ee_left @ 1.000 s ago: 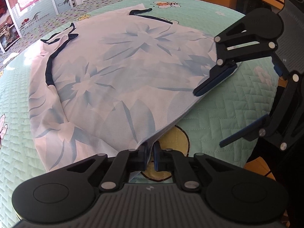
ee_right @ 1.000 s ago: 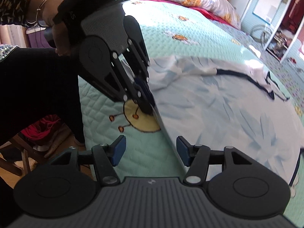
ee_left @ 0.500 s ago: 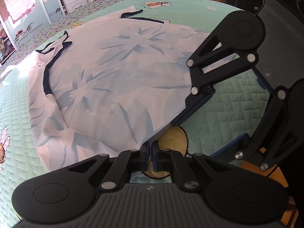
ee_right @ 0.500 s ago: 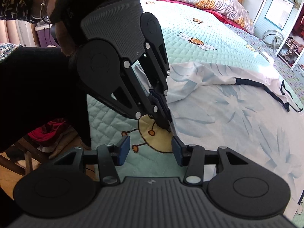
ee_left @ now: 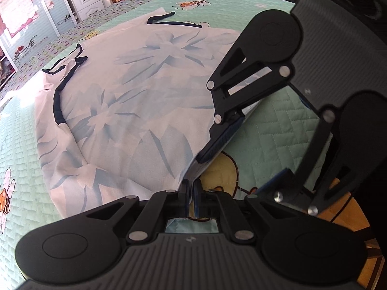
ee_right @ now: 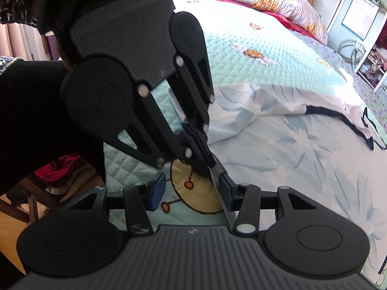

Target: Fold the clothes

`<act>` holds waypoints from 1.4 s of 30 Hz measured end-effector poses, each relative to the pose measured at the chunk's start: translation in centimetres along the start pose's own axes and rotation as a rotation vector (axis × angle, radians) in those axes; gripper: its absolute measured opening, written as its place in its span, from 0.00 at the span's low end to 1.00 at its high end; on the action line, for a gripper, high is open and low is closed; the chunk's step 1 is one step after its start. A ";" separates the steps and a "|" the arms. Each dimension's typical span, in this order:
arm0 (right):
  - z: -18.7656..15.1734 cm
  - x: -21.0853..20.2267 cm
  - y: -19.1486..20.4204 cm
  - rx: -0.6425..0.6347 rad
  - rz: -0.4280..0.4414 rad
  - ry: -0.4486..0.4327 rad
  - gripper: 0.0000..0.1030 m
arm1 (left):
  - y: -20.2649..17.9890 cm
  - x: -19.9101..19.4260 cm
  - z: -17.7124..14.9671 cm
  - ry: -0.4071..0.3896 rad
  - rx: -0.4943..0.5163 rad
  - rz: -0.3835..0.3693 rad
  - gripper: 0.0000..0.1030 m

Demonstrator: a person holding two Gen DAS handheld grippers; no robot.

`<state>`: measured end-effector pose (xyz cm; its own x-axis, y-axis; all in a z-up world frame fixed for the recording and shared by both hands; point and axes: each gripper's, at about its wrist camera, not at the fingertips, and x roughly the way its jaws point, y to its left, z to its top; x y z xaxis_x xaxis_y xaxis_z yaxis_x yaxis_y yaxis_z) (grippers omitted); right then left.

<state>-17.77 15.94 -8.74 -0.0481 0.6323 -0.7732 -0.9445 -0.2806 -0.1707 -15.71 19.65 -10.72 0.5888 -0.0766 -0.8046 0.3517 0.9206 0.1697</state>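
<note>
White floral garment (ee_left: 135,101) edge hidden inside the clamped left gripper (ee_left: 190,193).

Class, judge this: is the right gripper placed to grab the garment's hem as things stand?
Probably yes: the right gripper stands open at the floral garment's hem, nothing between, beside the left gripper pinching it.

Left gripper (ee_left: 190,194) angled steeply down, pads pressed together on a thin edge of cloth. Right gripper (ee_right: 191,191) pitched down likewise, jaws standing partly apart, tips just beside the left gripper's; one right fingertip (ee_left: 219,142) close above it.
</note>
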 end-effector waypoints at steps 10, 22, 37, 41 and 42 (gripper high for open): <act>-1.9 -1.2 -1.7 0.187 -0.007 0.056 0.48 | 1.1 0.0 -0.1 -0.016 -0.078 0.005 0.02; -4.0 -2.7 -2.8 0.127 -0.077 0.105 0.39 | 1.0 -0.1 -0.1 -0.018 -0.085 0.008 0.02; -4.2 -2.0 -3.0 -0.007 -0.190 0.149 0.00 | 1.8 -0.4 -0.2 -0.037 -0.122 0.010 0.02; -3.9 -2.2 -3.0 -0.027 -0.198 0.147 0.00 | 1.7 -0.5 -0.3 -0.026 -0.098 0.011 0.02; -3.8 -2.3 -3.1 -0.025 -0.187 0.152 0.00 | 1.7 -0.5 -0.4 -0.017 -0.090 -0.003 0.00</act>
<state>-13.54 12.61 -8.72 0.1778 0.5591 -0.8098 -0.9240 -0.1882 -0.3328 -15.67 21.44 -10.25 0.6003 -0.0847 -0.7952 0.2864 0.9512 0.1150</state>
